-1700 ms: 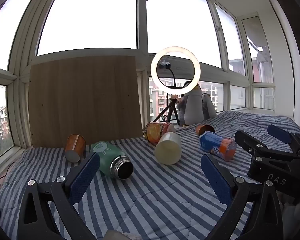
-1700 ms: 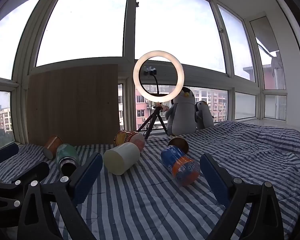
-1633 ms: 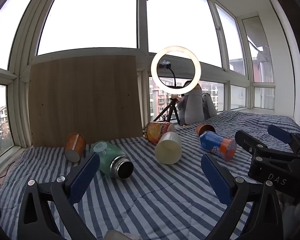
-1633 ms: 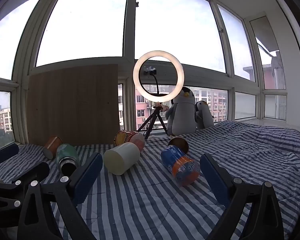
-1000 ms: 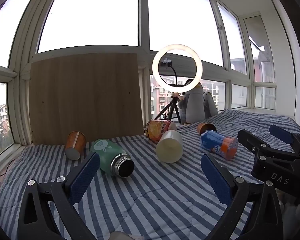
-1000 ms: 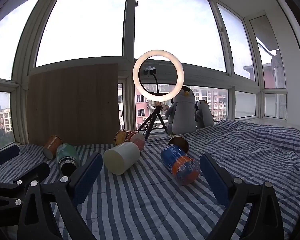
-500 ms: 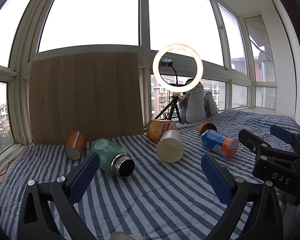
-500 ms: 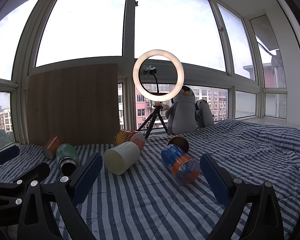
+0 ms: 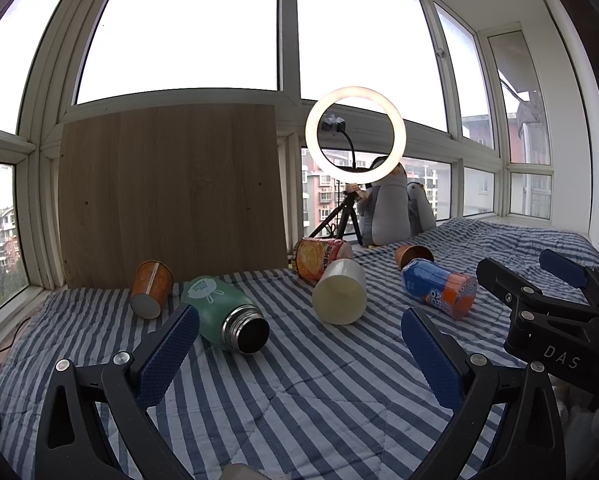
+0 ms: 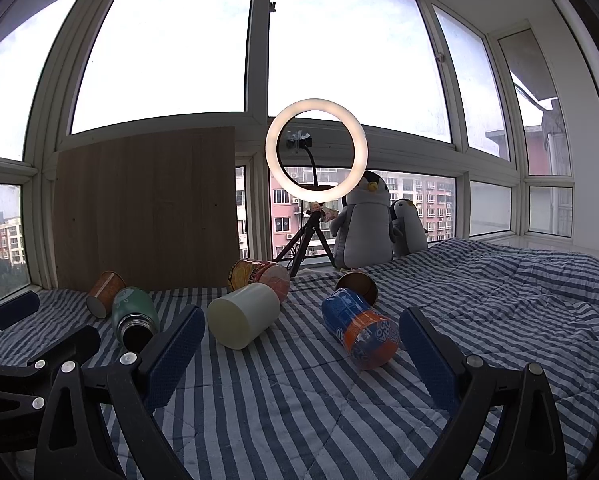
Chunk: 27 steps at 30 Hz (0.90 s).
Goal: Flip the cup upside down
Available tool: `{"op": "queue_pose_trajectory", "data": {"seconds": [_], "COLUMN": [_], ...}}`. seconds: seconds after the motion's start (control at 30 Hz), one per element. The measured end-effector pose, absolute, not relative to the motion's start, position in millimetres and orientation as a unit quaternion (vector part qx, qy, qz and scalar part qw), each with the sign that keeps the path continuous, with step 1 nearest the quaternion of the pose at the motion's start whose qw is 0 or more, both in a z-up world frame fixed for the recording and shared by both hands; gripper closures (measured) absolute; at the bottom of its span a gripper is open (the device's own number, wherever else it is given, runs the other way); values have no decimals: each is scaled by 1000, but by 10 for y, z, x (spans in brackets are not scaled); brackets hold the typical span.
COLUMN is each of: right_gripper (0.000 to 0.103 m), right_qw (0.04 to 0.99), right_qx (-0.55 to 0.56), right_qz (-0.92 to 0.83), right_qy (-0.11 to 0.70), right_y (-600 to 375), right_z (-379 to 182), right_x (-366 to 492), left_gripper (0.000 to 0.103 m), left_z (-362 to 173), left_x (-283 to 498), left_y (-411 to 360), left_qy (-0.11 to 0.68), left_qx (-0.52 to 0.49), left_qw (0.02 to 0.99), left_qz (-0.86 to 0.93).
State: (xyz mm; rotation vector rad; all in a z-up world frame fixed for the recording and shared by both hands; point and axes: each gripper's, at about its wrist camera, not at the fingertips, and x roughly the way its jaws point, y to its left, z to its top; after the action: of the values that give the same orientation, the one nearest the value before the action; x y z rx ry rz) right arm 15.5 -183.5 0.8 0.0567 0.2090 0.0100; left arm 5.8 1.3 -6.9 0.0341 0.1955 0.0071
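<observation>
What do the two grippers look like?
Both are black plastic frames with silver screws. The left gripper and the right gripper each carry two flat, dark blue textured pads. Seen from the left wrist view, the right one bears white letters "DAS".

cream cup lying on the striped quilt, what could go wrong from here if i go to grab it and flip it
The cream cup lies on its side, so it may roll when a finger nudges it. The orange noodle cup sits right behind it and could get knocked. The quilt is soft and creased, so the flipped cup might stand tilted or tip. Both the left gripper and right gripper are open and holding nothing.
</observation>
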Motion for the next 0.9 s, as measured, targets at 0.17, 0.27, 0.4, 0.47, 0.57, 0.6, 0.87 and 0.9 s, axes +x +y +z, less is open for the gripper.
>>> {"op": "queue_pose_trajectory", "data": {"seconds": [0.17, 0.27, 0.4, 0.47, 0.57, 0.6, 0.87, 0.9], "right_gripper": [7, 7, 7, 7, 7, 7, 7, 7], "right_qw": [994, 994, 994, 994, 994, 994, 994, 994], "right_qx": [28, 28, 29, 29, 29, 29, 29, 29], "right_qz": [5, 5, 5, 5, 6, 6, 6, 6], "right_qy": [105, 105, 105, 105, 106, 106, 106, 107], "right_y": [-1835, -1835, -1835, -1836, -1831, -1831, -1830, -1828], "right_z": [3, 4, 4, 3, -5, -6, -5, -11], "right_x": [161, 161, 159, 162, 170, 170, 175, 164], "left_gripper": [0, 0, 0, 0, 0, 0, 0, 0], "left_z": [-68, -72, -92, -96, -103, -98, -104, -104], "left_x": [56, 53, 42, 46, 51, 70, 70, 69], "left_y": [14, 19, 19, 13, 12, 14, 13, 12], "left_qy": [98, 97, 97, 99, 100, 101, 103, 103], "left_qx": [17, 16, 16, 16, 15, 15, 13, 13], "left_qw": [995, 995, 995, 995, 995, 995, 995, 995], "left_qz": [3, 4, 4, 4, 5, 5, 5, 5]}}
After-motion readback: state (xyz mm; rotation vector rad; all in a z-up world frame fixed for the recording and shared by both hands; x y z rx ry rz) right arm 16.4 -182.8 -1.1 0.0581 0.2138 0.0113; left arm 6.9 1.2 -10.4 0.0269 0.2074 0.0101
